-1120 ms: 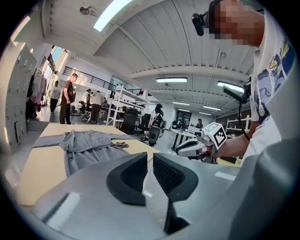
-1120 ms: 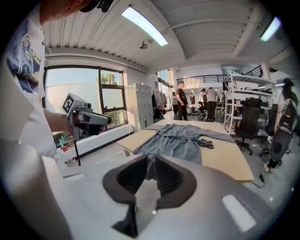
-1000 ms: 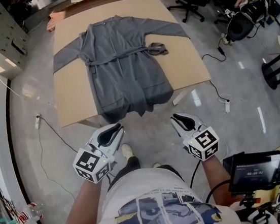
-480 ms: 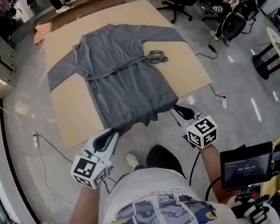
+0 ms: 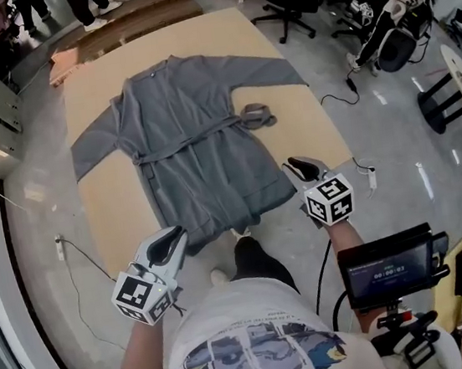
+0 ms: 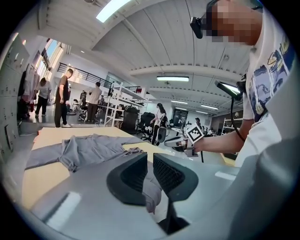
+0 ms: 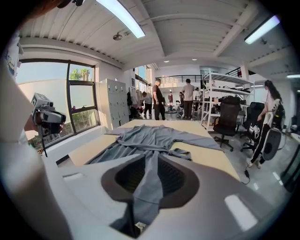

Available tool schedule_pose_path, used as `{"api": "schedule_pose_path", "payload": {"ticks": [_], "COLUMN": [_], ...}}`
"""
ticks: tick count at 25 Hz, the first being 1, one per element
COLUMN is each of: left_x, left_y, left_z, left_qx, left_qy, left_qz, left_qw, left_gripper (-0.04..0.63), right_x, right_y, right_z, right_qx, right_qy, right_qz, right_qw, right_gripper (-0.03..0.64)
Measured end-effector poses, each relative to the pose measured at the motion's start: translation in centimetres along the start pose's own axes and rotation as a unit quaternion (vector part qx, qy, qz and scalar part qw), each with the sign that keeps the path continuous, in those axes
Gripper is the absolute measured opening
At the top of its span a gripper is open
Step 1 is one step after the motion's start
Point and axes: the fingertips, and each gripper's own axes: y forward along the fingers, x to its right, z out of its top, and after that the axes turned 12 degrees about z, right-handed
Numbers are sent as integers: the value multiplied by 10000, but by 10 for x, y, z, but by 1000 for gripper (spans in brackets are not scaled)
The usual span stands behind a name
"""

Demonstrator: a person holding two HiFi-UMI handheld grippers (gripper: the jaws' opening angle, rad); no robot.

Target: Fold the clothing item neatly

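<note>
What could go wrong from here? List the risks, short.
1. The robe's hem hangs over the table's near edge; a pull toward the person may drag it off.
2. The left gripper has its jaws nearly together at the hem, so it may bunch cloth. The right gripper's jaws have just been opening, grey cloth showing in their gap, so the grips may be uneven.
3. The loose belt end may trail out of the fold.

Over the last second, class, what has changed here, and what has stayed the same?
The left gripper and right gripper moved forward to the near hem of the grey belted robe, one at each corner. Hem fabric now lies between both pairs of jaws; the right's have just been opening. The robe stays flat on the tan table.
</note>
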Motion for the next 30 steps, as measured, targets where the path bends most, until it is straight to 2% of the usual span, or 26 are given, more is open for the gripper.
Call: {"api": "schedule_pose_path", "payload": {"ticks": [7,15,30], "left_x": [-17,-24,-30], "left_y": [63,128,202], "left_z": [24,45,48], "left_qx": [-142,-320,-868], "left_qy": [-8,5,-147], "left_qz": [32,55,181], "left_qw": [9999,9995,9960], "left_gripper": [44,44,44], "right_x": [116,237,402], "right_y": [34,67,119], "right_z": [19,10,-21], "right_qx": [3,-91,-455], "right_qy": [243,783,1414], "right_qz": [-282,-620,-1163], "right_qw": [9993,9950,9821], "right_gripper": [86,89,126]}}
